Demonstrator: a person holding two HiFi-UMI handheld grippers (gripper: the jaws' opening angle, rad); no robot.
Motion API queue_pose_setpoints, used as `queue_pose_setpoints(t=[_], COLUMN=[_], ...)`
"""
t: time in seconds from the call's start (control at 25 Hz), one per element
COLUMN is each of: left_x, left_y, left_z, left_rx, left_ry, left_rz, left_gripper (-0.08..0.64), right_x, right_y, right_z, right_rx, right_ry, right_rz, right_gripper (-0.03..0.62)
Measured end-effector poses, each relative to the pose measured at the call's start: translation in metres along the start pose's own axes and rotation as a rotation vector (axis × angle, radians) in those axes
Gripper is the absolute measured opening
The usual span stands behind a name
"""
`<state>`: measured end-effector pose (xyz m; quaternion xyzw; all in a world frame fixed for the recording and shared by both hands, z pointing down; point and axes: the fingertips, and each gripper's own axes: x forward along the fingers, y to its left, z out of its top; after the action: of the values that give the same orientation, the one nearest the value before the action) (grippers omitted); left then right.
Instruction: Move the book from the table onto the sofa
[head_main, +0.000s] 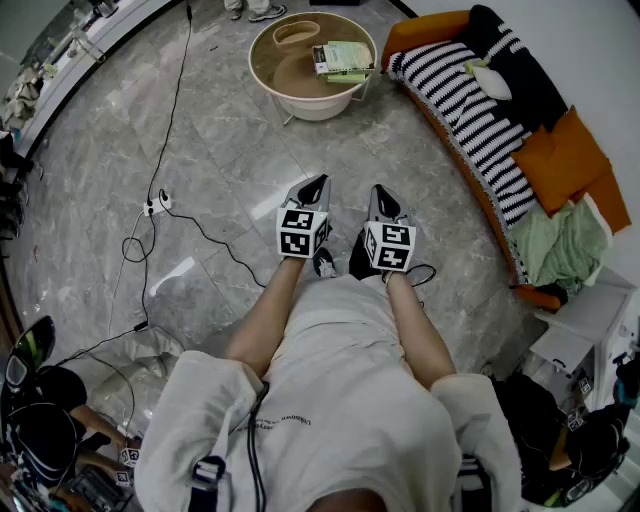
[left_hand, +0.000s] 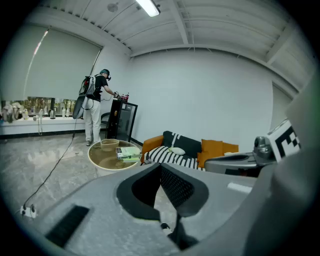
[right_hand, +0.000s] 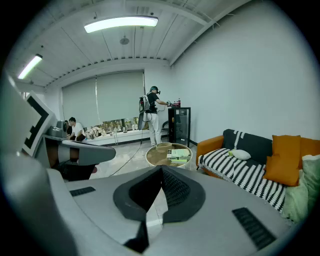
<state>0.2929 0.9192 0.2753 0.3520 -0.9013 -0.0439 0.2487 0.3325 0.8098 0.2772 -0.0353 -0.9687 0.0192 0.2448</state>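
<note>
A green-and-white book (head_main: 345, 58) lies on a stack at the right side of the round low table (head_main: 300, 105), far ahead of me. The same book (left_hand: 128, 153) (right_hand: 179, 154) shows in both gripper views. To the table's right runs the orange sofa (head_main: 470, 110) (right_hand: 240, 165) under a black-and-white striped blanket. My left gripper (head_main: 318, 182) (left_hand: 160, 166) and right gripper (head_main: 383, 192) (right_hand: 161, 168) hover side by side over the floor, well short of the table. Both are shut, with their pads meeting and nothing between them.
A tan bowl (head_main: 297, 35) shares the table. A black cable and power strip (head_main: 155, 205) lie on the floor to the left. Orange cushions (head_main: 560, 160) and green cloth (head_main: 560, 245) fill the sofa's near end. A person (left_hand: 95, 105) stands at a black cabinet beyond the table.
</note>
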Motion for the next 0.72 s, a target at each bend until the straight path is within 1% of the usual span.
queue_pose_setpoints(t=[0.12,0.24,0.32,0.4,0.44,0.52,0.56,0.64,0.72], left_x=[0.004,-0.001,-0.005,-0.006,-0.006,-0.009,-0.010,-0.002,0.015], left_y=[-0.001,0.011,0.022,0.032,0.037,0.052,0.061,0.078,0.092], left_z=[0.013,0.033,0.038,0.037,0.037,0.041,0.043,0.050,0.058], left_rx=[-0.013,0.031,0.049,0.064,0.069,0.057,0.041,0.013,0.026], left_ry=[-0.049,-0.113,-0.113,-0.108,-0.113,-0.139,-0.153,-0.171,-0.161], left_rz=[0.000,0.038,0.057,0.059,0.062,0.085,0.103,0.129,0.132], left_gripper=[0.009,0.009,0.009,0.009,0.009,0.009,0.009,0.009,0.009], right_x=[0.010,0.031,0.045,0.058,0.064,0.073,0.078,0.095,0.118], right_y=[-0.006,-0.011,-0.015,-0.018,-0.018,-0.018,-0.017,-0.014,-0.014], right_z=[-0.001,-0.006,-0.006,-0.002,0.001,0.009,0.012,0.020,0.033], right_rx=[-0.022,-0.003,0.029,0.075,0.116,0.218,0.249,0.240,0.221], right_ry=[0.037,0.100,0.121,0.107,0.083,0.026,0.007,0.000,-0.005], right_rz=[0.014,0.022,0.012,0.003,0.002,0.021,0.041,0.094,0.128], right_gripper=[0.006,0.006,0.006,0.006,0.006,0.006,0.006,0.006,0.006])
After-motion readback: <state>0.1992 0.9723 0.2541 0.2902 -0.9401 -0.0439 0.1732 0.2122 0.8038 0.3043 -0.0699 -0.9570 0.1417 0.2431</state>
